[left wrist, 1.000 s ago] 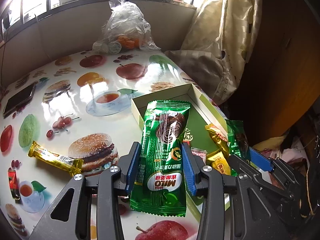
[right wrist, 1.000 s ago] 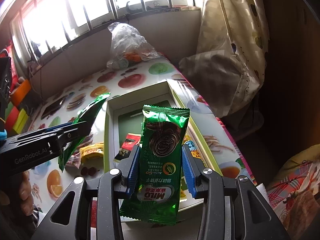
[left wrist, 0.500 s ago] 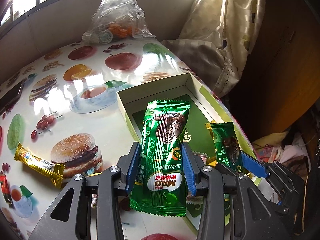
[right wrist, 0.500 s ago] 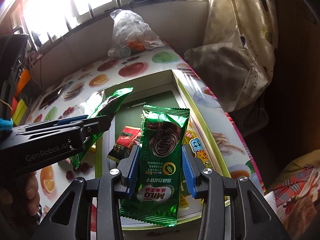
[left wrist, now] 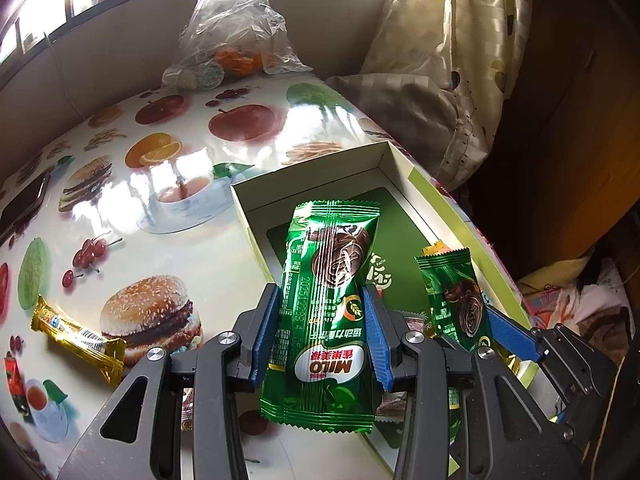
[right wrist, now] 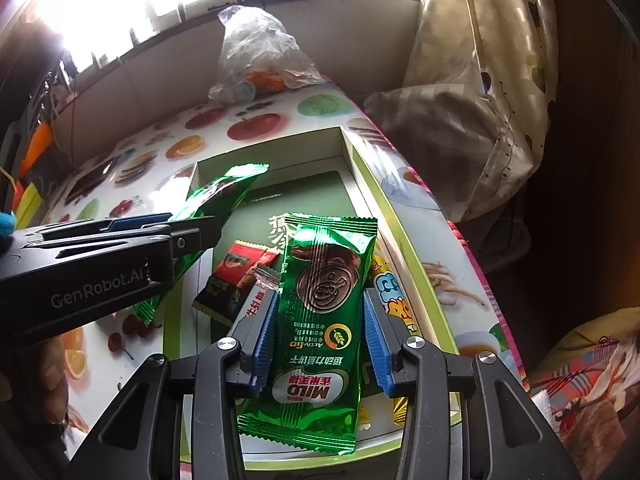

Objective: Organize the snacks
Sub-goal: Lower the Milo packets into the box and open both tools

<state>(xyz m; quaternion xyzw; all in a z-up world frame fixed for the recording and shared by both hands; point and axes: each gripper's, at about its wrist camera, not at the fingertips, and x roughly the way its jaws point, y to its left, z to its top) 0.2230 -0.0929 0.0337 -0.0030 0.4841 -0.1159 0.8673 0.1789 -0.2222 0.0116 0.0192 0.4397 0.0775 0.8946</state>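
My left gripper [left wrist: 322, 320] is shut on a green Milo packet [left wrist: 326, 300] and holds it over the near left part of an open cardboard box [left wrist: 316, 168]. My right gripper [right wrist: 320, 328] is shut on a second green Milo packet [right wrist: 320, 320] above the box [right wrist: 276, 148]. The box holds a red-and-black packet [right wrist: 234, 276], a white packet [right wrist: 256, 300] and a yellow cartoon packet [right wrist: 394, 296]. In the left wrist view the right gripper's packet [left wrist: 456, 300] shows at the right. In the right wrist view the left gripper's packet [right wrist: 216, 200] shows at the left.
A gold snack bar [left wrist: 76, 340] lies on the fruit-print tablecloth [left wrist: 168, 240] left of the box. A clear plastic bag of oranges [left wrist: 236, 40] stands at the table's far edge. A phone [left wrist: 22, 204] lies at the far left. A curtain [left wrist: 460, 60] hangs at the right.
Both grippers have moved forward over the box, each keeping its Milo packet. The left gripper's packet now reaches over the box's left wall.
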